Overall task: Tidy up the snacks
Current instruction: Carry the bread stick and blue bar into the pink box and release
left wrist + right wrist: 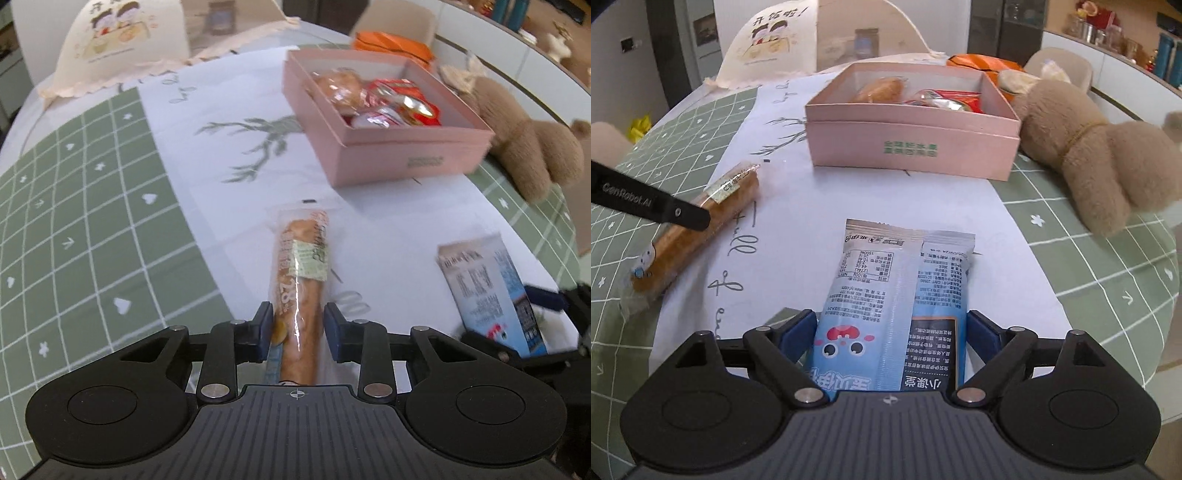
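A long bread stick in a clear wrapper (304, 266) lies on the white cloth. My left gripper (299, 326) is shut on its near end, the blue pads against the wrapper on both sides. A pale blue snack packet (897, 273) lies flat on the table between the fingers of my right gripper (892, 328). That gripper stands open and wide, its pads just at the packet's edges. The pink box (912, 147) stands beyond both and holds a bun and red wrapped snacks. The bread stick (698, 229) appears left of the packet, under a left gripper finger (665, 206).
A brown plush bear (1089, 155) lies right of the box, near the round table's edge. An orange bag (391, 42) sits behind the box. A cream cartoon-printed cover (122, 40) stands at the far left. Green checked cloth (74, 221) covers the table's sides.
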Available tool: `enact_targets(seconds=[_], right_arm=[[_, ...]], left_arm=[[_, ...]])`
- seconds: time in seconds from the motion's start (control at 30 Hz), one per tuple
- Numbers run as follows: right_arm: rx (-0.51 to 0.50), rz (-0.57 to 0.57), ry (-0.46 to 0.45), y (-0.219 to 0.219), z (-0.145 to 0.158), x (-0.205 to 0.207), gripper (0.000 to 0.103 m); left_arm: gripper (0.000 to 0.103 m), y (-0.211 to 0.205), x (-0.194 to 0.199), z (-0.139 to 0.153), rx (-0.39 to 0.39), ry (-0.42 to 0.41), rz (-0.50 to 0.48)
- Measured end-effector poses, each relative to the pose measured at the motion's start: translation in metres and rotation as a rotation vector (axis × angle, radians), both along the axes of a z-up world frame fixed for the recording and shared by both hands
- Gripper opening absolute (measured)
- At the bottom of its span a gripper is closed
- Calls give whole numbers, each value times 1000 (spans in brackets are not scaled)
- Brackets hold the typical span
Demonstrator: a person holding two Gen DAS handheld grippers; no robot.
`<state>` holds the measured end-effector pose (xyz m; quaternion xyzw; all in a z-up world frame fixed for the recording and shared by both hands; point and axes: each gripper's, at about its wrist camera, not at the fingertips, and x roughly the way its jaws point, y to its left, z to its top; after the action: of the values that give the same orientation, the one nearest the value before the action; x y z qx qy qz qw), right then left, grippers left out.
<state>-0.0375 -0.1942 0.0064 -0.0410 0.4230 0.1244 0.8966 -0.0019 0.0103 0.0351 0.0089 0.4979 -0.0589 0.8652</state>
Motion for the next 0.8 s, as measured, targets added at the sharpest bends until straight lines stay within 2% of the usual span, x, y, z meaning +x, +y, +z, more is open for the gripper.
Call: enact_targets(seconds=[0.13,0.27,0.33,0.37,0.4,0.53,0.63,0.7,0.8], right_arm=[[2,-12,-3,0,1,7,90],[6,-10,0,2,2,14,88],[-13,14,1,4,4,16,84],[-22,30,-2,5,7,16,78],[-27,46,-5,4,10,15,76],[19,55,-42,-11,32,10,75],[55,24,-118,-28,64,11,75],[78,2,-204,-39,95,16,76],[118,-21,-359,-52,153,31,76]], left_arm=[[38,-7,-4,-2,-9,27,-20],[42,-8,3,-14,-10,97,-18],[42,-10,2,-12,-5,85,-28],[41,-11,2,-12,-2,84,-36],[34,-11,0,-10,-8,79,-43],[33,-8,-11,1,-114,19,-62],[32,-6,-12,31,-185,-72,-65],[32,-1,-2,72,-261,-169,-79],[32,0,24,129,-298,-287,-107]])
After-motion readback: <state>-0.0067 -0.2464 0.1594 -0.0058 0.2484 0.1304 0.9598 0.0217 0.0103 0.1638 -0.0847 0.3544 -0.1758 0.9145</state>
